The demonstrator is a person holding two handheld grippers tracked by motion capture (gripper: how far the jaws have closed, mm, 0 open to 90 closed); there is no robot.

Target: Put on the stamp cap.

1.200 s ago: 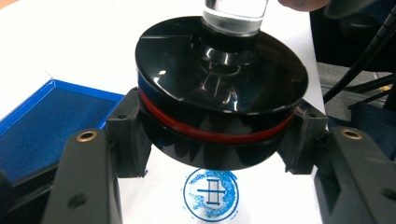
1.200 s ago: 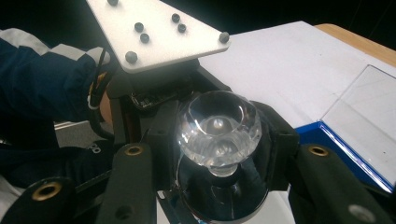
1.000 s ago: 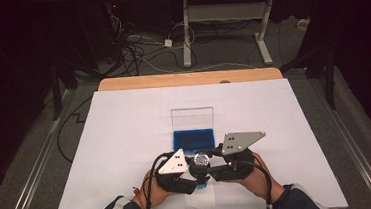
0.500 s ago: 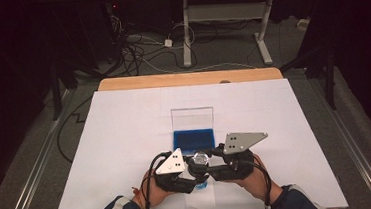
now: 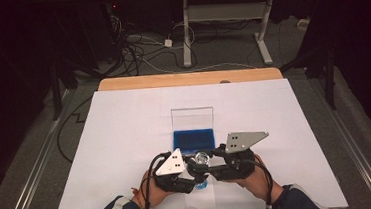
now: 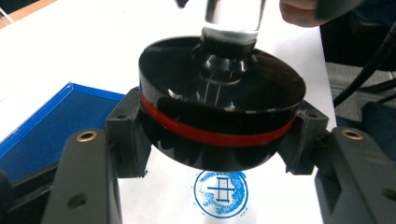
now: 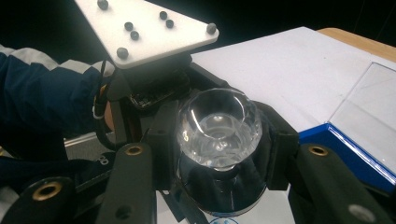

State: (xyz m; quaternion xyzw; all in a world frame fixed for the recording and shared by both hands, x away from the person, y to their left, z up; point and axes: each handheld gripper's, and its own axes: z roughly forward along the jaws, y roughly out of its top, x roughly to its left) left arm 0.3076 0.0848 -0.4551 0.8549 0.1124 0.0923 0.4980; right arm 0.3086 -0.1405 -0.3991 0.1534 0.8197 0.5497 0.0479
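1. My left gripper (image 6: pixel 219 140) is clenched on the black round base of a stamp (image 6: pixel 219 112), its jaws pressing the sides just at the red band that runs round it
2. My right gripper (image 7: pixel 219 140) is clenched too, on the clear glassy knob (image 7: pixel 218 126) that tops the same stamp, with a jaw at either side of it
3. The stamp hangs just above the white sheet (image 5: pixel 126 139) covering the bench, lifted clear of a round blue print (image 6: pixel 220 192) that lies on the paper right beneath it
4. In the high view both grippers meet near the front edge of the bench, my left hand (image 5: pixel 151 200) and right hand (image 5: pixel 257 179) behind them
5. The blue ink pad (image 5: pixel 193 139) sits just beyond the grippers, its clear lid (image 5: pixel 192 118) standing open and upright at the far side
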